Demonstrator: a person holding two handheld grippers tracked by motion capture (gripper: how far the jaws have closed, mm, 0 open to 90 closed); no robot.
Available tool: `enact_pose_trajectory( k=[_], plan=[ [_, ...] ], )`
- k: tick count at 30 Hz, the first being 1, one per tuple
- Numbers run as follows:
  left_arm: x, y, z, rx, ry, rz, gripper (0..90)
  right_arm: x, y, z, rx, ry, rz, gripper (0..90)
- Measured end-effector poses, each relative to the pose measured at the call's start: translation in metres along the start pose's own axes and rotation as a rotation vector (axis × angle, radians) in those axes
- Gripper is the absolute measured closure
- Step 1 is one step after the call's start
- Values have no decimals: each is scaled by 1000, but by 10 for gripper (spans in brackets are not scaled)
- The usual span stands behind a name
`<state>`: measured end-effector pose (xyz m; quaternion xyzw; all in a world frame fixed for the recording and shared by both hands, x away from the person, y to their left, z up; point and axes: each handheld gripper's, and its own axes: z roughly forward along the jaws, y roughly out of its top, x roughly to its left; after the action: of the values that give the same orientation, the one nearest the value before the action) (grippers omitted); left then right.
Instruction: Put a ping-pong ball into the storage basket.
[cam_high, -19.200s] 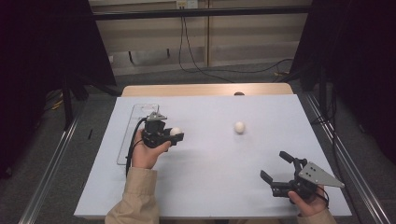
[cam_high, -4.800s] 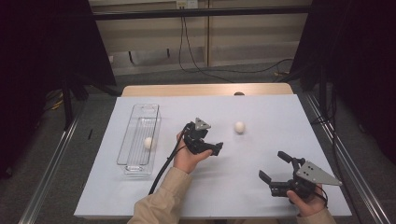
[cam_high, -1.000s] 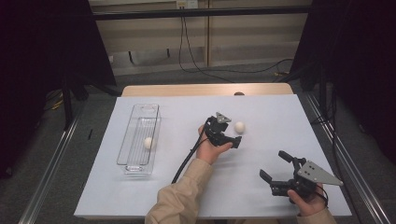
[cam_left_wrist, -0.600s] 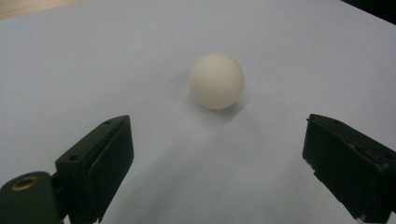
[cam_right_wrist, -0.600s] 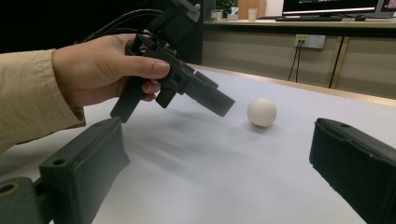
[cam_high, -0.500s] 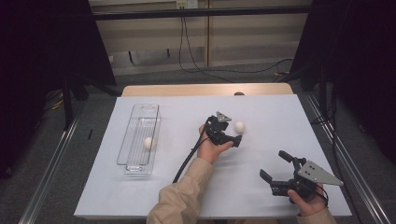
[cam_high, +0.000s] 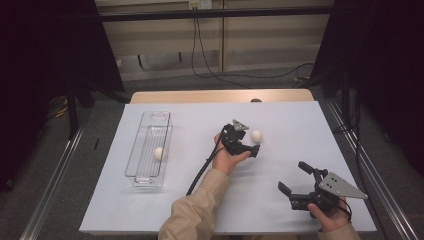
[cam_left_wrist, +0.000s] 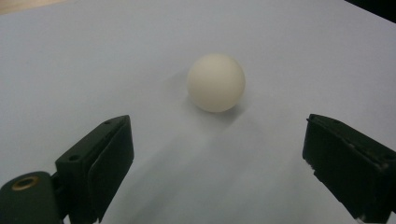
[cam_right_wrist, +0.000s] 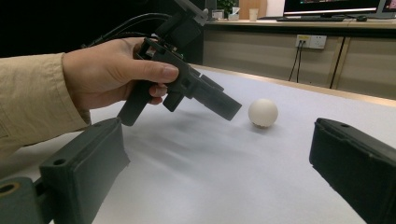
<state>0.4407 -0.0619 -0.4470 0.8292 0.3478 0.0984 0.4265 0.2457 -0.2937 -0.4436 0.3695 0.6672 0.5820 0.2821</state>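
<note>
A white ball (cam_high: 256, 136) rests on the white table (cam_high: 200, 210), right of centre. My left gripper (cam_high: 253, 143) hovers just short of it, open. In the left gripper view the ball (cam_left_wrist: 216, 82) lies a little ahead of the spread jaws of the left gripper (cam_left_wrist: 219, 170), untouched. A second white ball (cam_high: 159, 153) lies inside a clear plastic tray (cam_high: 145, 175) at the left. My right gripper (cam_high: 293, 176) rests near the front right edge, open with nothing in it. The right gripper view looks past its own jaws (cam_right_wrist: 219, 163) at the left gripper (cam_right_wrist: 228, 108) and the ball (cam_right_wrist: 263, 112).
A black cable (cam_high: 200, 172) trails from the left gripper along the sleeve. A wooden strip (cam_high: 220, 96) borders the table's far edge. Dark frame rails run down both sides of the table.
Since the oldest frame a ball has gone from my left gripper into the tray, and that gripper has moved right to the second ball. Over the last second nothing has moved.
</note>
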Motion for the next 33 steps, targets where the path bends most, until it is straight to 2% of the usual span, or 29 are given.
enact_pose_trajectory(
  k=[15, 17, 33],
  plan=[
    [1, 1, 4, -8, 2, -11, 91, 0, 0, 0, -3, 0, -1, 29],
    [2, 1, 4, -10, 1, -23, 91, 0, 0, 0, -1, 2, -1, 29],
    [1, 4, 9, 0, 10, -13, 91, 0, 0, 0, -3, 1, 1, 29]
  ],
)
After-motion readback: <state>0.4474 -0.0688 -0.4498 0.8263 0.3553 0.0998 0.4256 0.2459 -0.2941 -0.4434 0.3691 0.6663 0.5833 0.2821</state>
